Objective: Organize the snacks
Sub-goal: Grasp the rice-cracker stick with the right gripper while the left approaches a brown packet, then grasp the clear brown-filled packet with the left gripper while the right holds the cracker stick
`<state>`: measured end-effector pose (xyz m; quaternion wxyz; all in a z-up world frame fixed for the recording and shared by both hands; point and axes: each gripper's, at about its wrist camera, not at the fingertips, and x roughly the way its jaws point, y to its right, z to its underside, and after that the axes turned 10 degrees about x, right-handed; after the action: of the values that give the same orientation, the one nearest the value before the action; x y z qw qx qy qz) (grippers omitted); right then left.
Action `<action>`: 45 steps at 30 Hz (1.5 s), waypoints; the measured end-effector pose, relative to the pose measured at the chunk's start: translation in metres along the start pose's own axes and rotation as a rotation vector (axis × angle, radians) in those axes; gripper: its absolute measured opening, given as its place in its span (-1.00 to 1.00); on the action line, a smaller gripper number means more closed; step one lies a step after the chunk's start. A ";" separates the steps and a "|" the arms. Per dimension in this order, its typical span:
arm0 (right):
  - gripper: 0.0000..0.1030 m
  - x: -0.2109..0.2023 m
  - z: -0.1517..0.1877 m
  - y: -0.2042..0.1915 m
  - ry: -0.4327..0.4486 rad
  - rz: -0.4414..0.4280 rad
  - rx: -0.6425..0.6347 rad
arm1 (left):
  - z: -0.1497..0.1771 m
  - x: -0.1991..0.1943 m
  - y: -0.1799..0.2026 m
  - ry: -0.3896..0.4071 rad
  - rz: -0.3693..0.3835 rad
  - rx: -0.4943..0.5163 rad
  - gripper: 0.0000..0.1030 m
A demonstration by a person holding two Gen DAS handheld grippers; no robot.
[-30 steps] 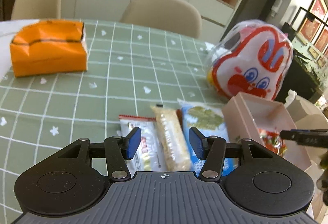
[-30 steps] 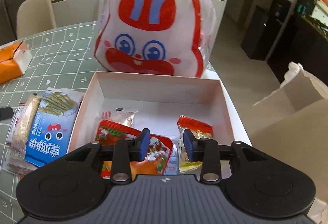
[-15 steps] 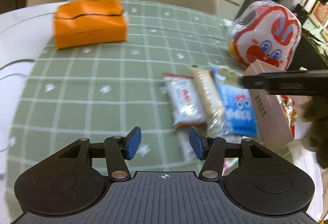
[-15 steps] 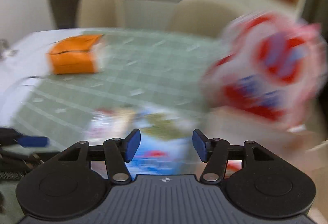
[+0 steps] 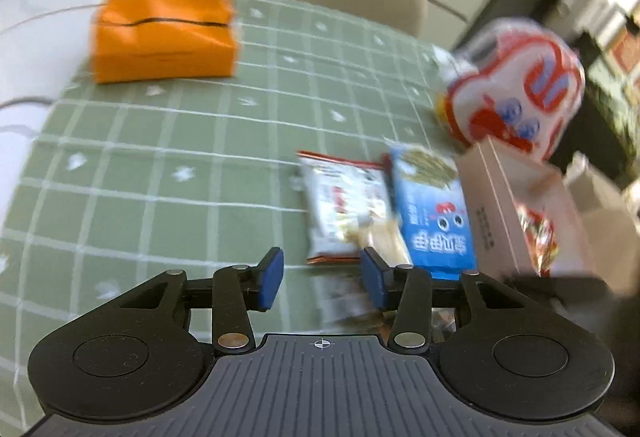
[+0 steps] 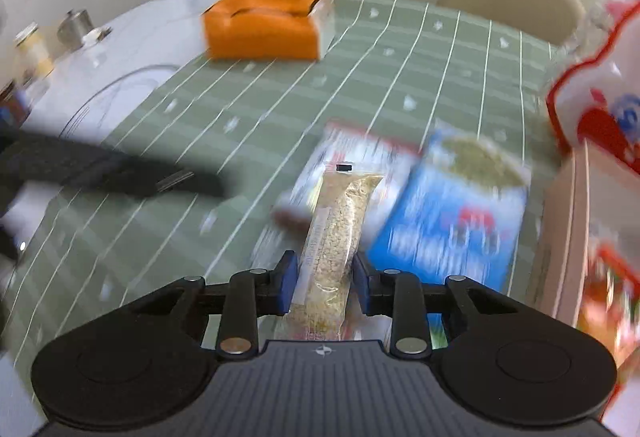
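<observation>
Blue packet (image 5: 434, 215) lies between box (image 5: 490, 213) at 3 o'clock and white packet (image 5: 346, 205) at 9 o'clock.

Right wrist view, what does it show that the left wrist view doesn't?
Only the right wrist view shows the right gripper, its fingers having just closed around the clear grain bar packet, plus jars at the table's far edge. Only the left wrist view shows the left gripper, nothing between its fingers, and the rabbit-face bag whole. Both show the orange tissue pack, blue snack packet, pink box and green checked tablecloth.
</observation>
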<state>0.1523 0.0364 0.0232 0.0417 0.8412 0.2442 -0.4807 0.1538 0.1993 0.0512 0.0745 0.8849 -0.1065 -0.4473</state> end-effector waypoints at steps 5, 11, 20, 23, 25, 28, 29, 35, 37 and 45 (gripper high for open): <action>-0.43 -0.042 0.050 0.012 0.005 0.027 0.059 | -0.001 0.020 0.043 -0.014 0.093 0.177 -0.07; -0.44 -0.073 0.107 0.037 -0.017 0.107 0.175 | 0.007 0.048 0.046 -0.067 0.146 0.247 -0.08; -0.17 -0.081 0.140 0.044 0.034 0.194 0.269 | 0.017 0.043 0.055 -0.114 0.145 0.419 -0.08; -0.13 -0.078 0.145 0.043 0.052 0.212 0.287 | 0.017 0.047 0.056 -0.118 0.102 0.415 -0.08; -0.11 -0.082 0.148 0.041 0.056 0.219 0.263 | 0.018 0.048 0.055 -0.116 0.099 0.420 -0.08; -0.04 -0.081 0.149 0.038 0.063 0.230 0.229 | 0.018 0.047 0.055 -0.116 0.091 0.418 -0.09; 0.04 -0.081 0.149 0.038 0.066 0.233 0.228 | 0.018 0.048 0.057 -0.117 0.080 0.411 -0.09; 0.09 -0.077 0.152 0.042 0.105 0.219 0.225 | 0.030 0.034 0.071 -0.112 -0.008 0.375 -0.32; 0.00 -0.075 0.150 0.044 0.102 0.194 0.202 | 0.038 0.027 0.077 -0.113 -0.033 0.342 -0.36; -0.43 -0.088 0.146 0.055 0.093 0.084 0.091 | 0.096 -0.016 0.120 -0.124 -0.059 0.217 -0.40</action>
<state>0.0245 -0.0888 0.0091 0.0124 0.8731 0.1883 -0.4496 0.0523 0.0841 0.0343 -0.0415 0.8612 -0.1325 -0.4889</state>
